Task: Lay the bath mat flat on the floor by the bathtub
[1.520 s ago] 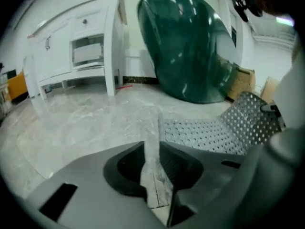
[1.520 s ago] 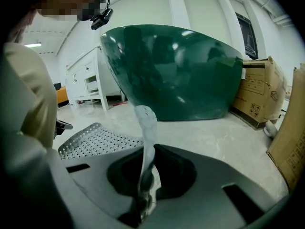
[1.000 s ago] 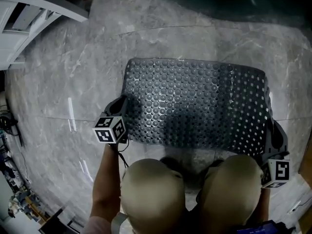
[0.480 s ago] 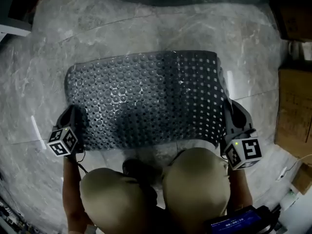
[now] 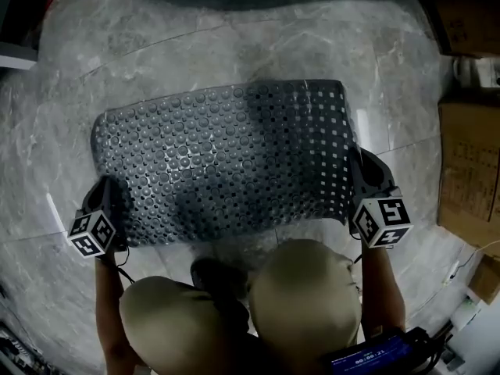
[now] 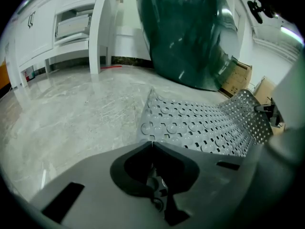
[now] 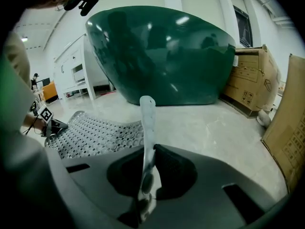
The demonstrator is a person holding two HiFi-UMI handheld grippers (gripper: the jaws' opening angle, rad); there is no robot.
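Note:
A grey bath mat (image 5: 226,162) studded with round bumps and holes hangs spread between my two grippers, just above the marble floor (image 5: 234,45). My left gripper (image 5: 112,209) is shut on the mat's near left corner (image 6: 152,140). My right gripper (image 5: 361,180) is shut on its right edge, which stands up between the jaws as a thin strip (image 7: 147,128). The mat (image 6: 200,125) sags in the middle and curls up at the far side. The dark green bathtub (image 7: 157,56) rises just beyond it, also seen as a dark green bulk (image 6: 190,32) in the left gripper view.
Cardboard boxes (image 5: 469,155) stand to the right, close to the tub (image 7: 250,78). A white cabinet with open shelves (image 6: 71,27) lines the left wall. The person's knees (image 5: 305,303) and a dark shoe (image 5: 211,276) sit just behind the mat.
The view has swung left to right over the floor, bringing the boxes into sight. The mat has shifted slightly left and lower, still stretched between both shut grippers.

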